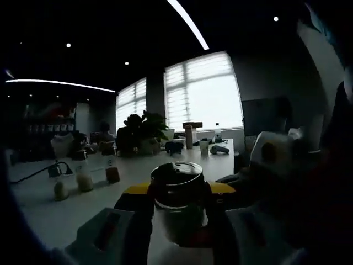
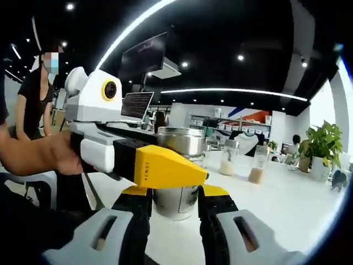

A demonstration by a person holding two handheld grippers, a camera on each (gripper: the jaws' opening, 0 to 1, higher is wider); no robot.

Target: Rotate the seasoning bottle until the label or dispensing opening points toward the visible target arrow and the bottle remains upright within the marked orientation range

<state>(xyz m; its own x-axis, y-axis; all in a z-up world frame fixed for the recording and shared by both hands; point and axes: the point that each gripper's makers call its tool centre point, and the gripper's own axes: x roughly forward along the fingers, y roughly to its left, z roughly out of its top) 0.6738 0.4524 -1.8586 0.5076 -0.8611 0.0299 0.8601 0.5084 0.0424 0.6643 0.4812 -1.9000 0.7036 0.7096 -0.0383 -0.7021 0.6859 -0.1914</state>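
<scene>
seasoning bottle (image 2: 177, 165) — glossy metal lid, clear glassy body.

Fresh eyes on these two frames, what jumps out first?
The round metal-lidded seasoning bottle stands upright on the white table at centre, both grippers closed around it. In the right gripper view, the left gripper, yellow-tipped with a white body, reaches in from the left and crosses the bottle above the right gripper. Behind stand small jars of pale and brown seasoning and a leafy potted plant.
</scene>
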